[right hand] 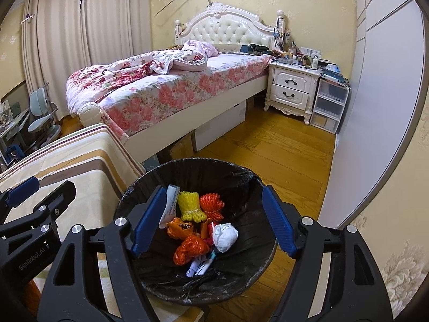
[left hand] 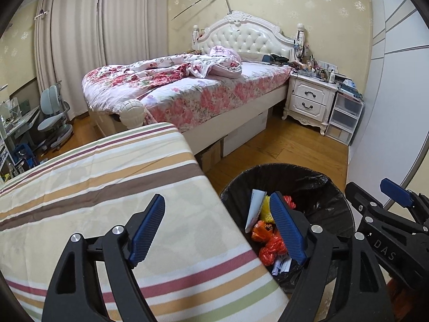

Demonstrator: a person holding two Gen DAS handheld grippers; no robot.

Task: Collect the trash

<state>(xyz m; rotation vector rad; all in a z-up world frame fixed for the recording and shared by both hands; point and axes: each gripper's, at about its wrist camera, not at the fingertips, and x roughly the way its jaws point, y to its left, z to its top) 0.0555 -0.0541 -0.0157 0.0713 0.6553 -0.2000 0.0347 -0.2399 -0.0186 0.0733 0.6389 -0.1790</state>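
A round trash bin with a black liner (right hand: pixel 236 177) stands on the wood floor beside the striped table. It holds yellow netting (right hand: pixel 190 206), orange netting (right hand: pixel 213 204), orange wrappers (right hand: pixel 190 249), a white crumpled wad (right hand: pixel 225 236) and paper scraps. My right gripper (right hand: pixel 214 220) is open and empty, right above the bin. My left gripper (left hand: pixel 218 228) is open and empty, over the table's right edge, with one finger above the bin (left hand: pixel 329 187). The right gripper also shows in the left wrist view (left hand: pixel 386 201).
The table with a striped cloth (left hand: pixel 107 177) is on the left. A bed with floral bedding (right hand: pixel 166 88), a white nightstand (right hand: pixel 292 91), plastic drawers (right hand: pixel 329 104) and a white wardrobe (right hand: pixel 380 107) stand beyond. Boxes (right hand: pixel 219 126) lie under the bed. A desk chair (left hand: pixel 53 115) is far left.
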